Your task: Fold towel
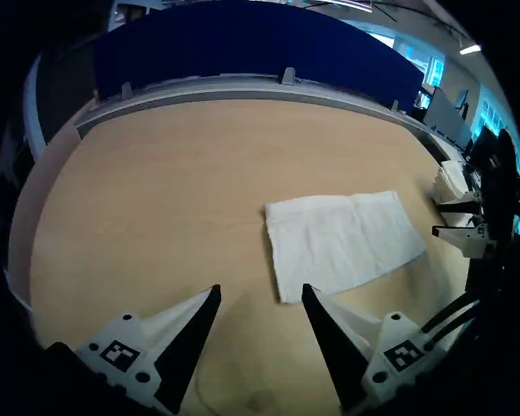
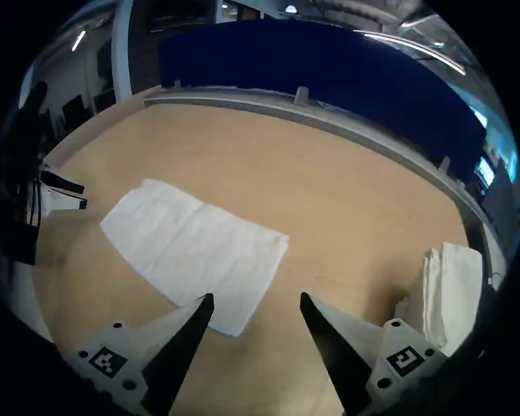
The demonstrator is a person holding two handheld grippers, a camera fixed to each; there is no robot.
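Observation:
A white towel (image 1: 343,239) lies flat on the wooden table (image 1: 177,194), folded into a rectangle with a crease across it. In the left gripper view my left gripper (image 1: 261,291) is open, its tips just short of the towel's near corner. The right gripper (image 1: 461,218) appears at the far right, beyond the towel, open. In the right gripper view the towel (image 2: 194,249) sits left of centre, and my right gripper (image 2: 256,299) hangs open above its near right corner. The left gripper (image 2: 62,193) shows at the left edge.
A stack of folded white towels (image 2: 451,295) rests at the table's right side, also seen as the stack (image 1: 454,182). A blue partition (image 1: 246,41) with a grey rail runs along the table's far edge. Bare wood stretches to the left of the towel.

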